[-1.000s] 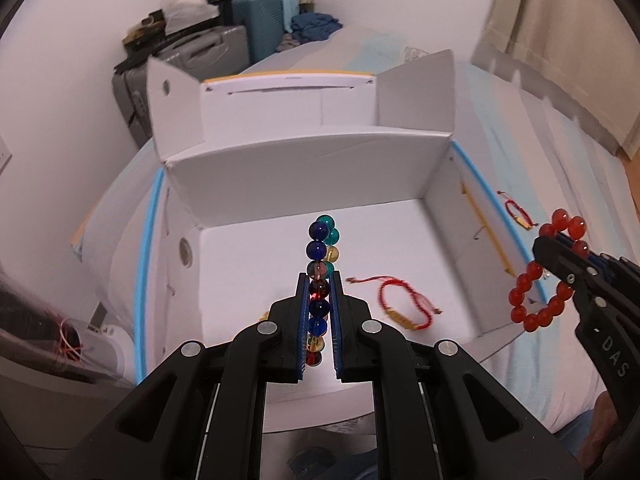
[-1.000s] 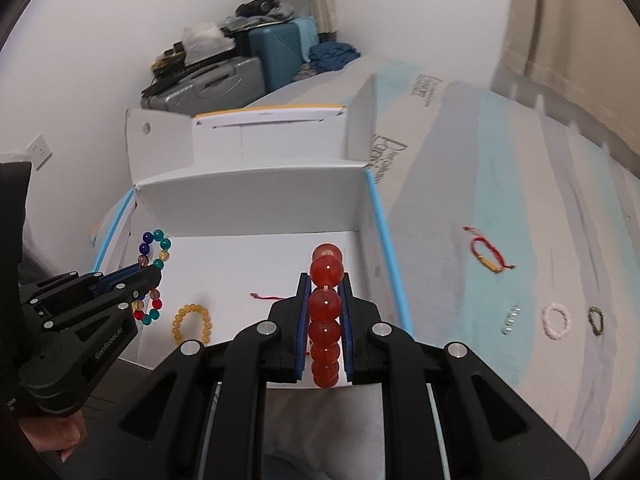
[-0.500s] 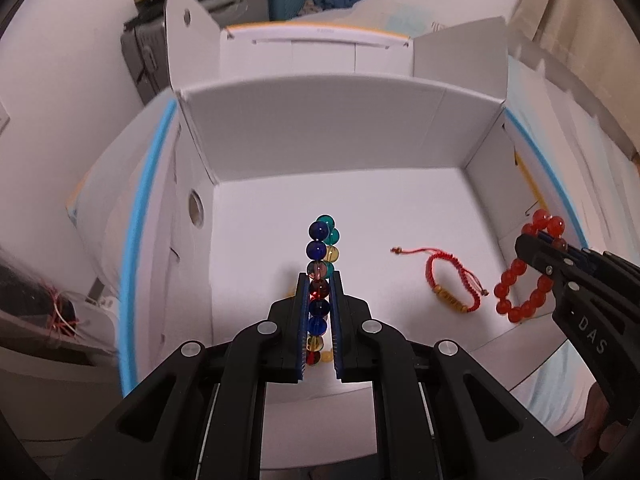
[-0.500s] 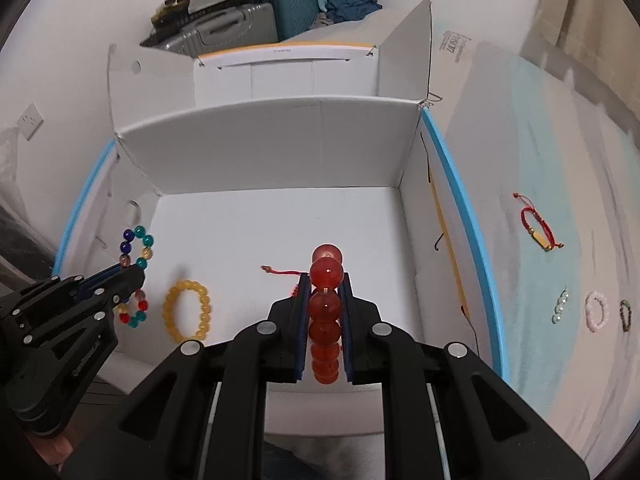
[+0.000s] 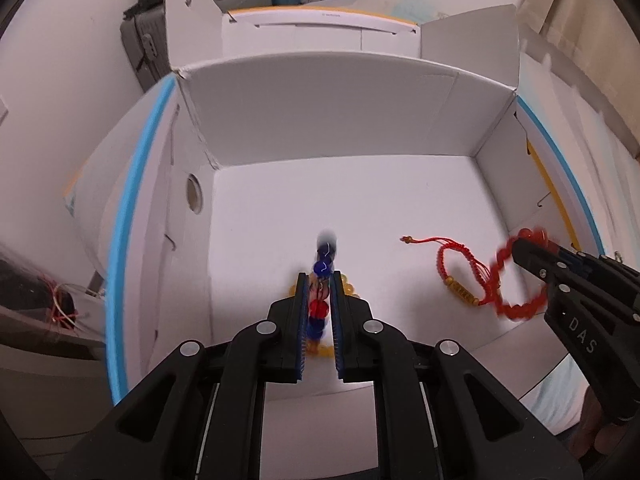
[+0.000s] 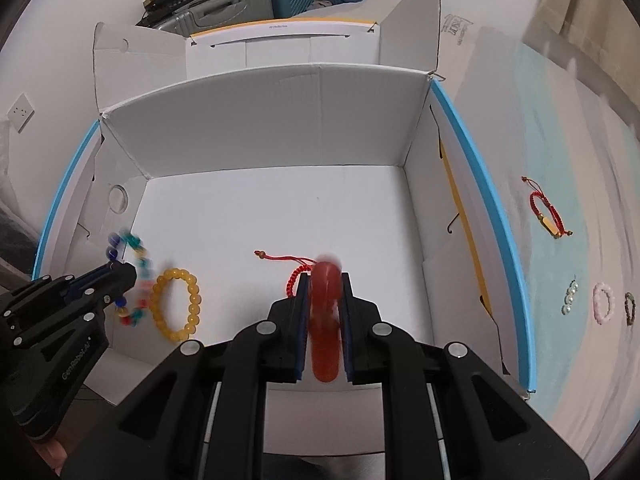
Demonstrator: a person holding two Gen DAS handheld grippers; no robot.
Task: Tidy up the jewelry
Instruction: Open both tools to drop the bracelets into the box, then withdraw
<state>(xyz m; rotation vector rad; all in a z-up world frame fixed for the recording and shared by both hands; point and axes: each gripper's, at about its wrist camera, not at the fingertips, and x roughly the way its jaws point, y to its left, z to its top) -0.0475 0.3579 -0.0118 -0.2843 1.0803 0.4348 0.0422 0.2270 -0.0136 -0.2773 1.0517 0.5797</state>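
An open white cardboard box (image 5: 340, 112) (image 6: 280, 120) fills both views. My left gripper (image 5: 319, 276) (image 6: 120, 272) hangs over the box's front left with a multicoloured bead bracelet (image 5: 318, 308) (image 6: 136, 240) between its pads. Its jaws are opening, and the bracelet is blurred and sits low in the grip. My right gripper (image 6: 326, 276) (image 5: 524, 246) is shut on a red bead bracelet (image 6: 326, 320) (image 5: 516, 312), also blurred, over the front right. On the box floor lie a yellow bead bracelet (image 6: 176, 304) (image 5: 350, 286) and a red cord bracelet (image 5: 460, 268) (image 6: 294, 280).
On the pale cloth right of the box lie another red cord bracelet (image 6: 546, 210), a pearl piece (image 6: 570, 300), a pink bracelet (image 6: 604, 302) and a dark bracelet (image 6: 630, 308). Suitcases (image 6: 224, 0) stand behind the box. The box flaps stand up at the back.
Both grippers have come down and forward over the box, so its floor looks nearer. Both held bracelets are now blurred; the multicoloured one has slid lower between the left pads.
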